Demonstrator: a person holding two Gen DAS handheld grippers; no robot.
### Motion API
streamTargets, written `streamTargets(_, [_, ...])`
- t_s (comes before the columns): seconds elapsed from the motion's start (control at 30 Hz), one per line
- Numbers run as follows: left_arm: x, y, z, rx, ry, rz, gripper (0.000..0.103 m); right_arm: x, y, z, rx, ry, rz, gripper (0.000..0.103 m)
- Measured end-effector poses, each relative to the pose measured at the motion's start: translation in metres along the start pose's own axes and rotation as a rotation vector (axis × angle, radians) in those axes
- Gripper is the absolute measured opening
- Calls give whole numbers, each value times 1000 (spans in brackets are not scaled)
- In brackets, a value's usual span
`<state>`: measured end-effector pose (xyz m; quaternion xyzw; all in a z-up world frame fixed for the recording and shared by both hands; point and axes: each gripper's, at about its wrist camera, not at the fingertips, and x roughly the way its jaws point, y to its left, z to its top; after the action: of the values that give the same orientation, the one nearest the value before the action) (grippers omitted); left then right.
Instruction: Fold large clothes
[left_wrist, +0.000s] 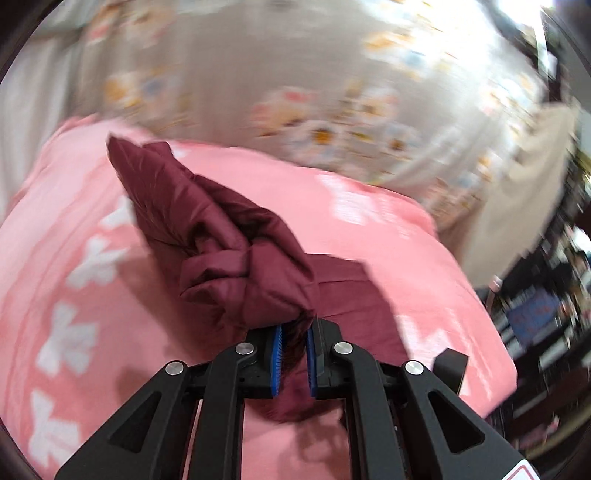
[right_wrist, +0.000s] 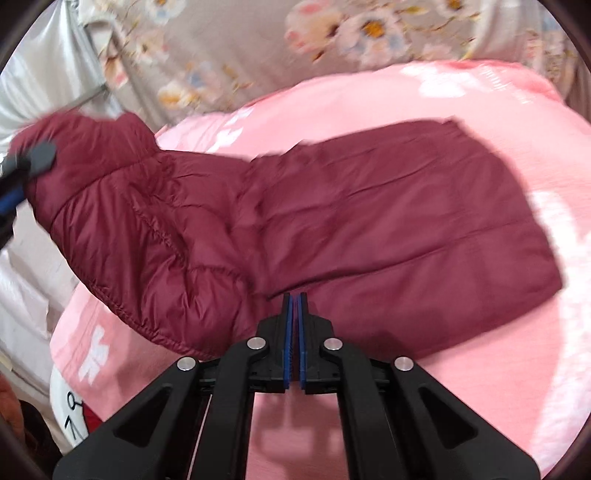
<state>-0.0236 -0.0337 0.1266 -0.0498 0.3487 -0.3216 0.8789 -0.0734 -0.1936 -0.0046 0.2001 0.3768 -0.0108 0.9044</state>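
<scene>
Red puffy jacket (right_wrist: 369, 229) lay on pink blanket (right_wrist: 480, 350) on bed. Left claw (left_wrist: 294, 350) clenched bunched jacket top, lifted for folding over. Right claw (right_wrist: 294, 343) pinched jacket edge, holding it flat.

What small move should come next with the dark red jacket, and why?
Probably carry the left gripper, shut on bunched fabric of the jacket, across toward the flat body on the pink blanket. The right gripper pinches the near edge, so that side seems anchored.
</scene>
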Motion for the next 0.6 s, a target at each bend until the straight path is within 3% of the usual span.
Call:
streamTargets(0.17, [65,-89,0,138,86,-89,7,-19,-56,2,104,-35,-74,2])
streamTargets(0.27, [109,-126,-12,183,152,-98,9,-30,-88,-2,156,-50,-118,3])
streamTargets(0.33, [138,-140,-29,193,217,-68,20,-39,-106,-5,191,-58,-147,3])
streamTargets(0.4, [152,-134,-45,139,287,-72,32,-51,-123,-7,222,-79,-163,4])
streamTargets(0.5, [142,-112,-57,32,297,-122,59,-71,-139,-6,238,-114,-180,8])
streamTargets(0.53, [129,-102,-59,11,283,-125,70,-73,-139,-2,240,-125,-175,18])
streamTargets(0.57, [117,-94,-60,5,264,-112,73,-76,-139,2,238,-140,-165,31])
streamTargets(0.6, [108,-91,-59,9,247,-101,73,-82,-136,6,232,-164,-150,36])
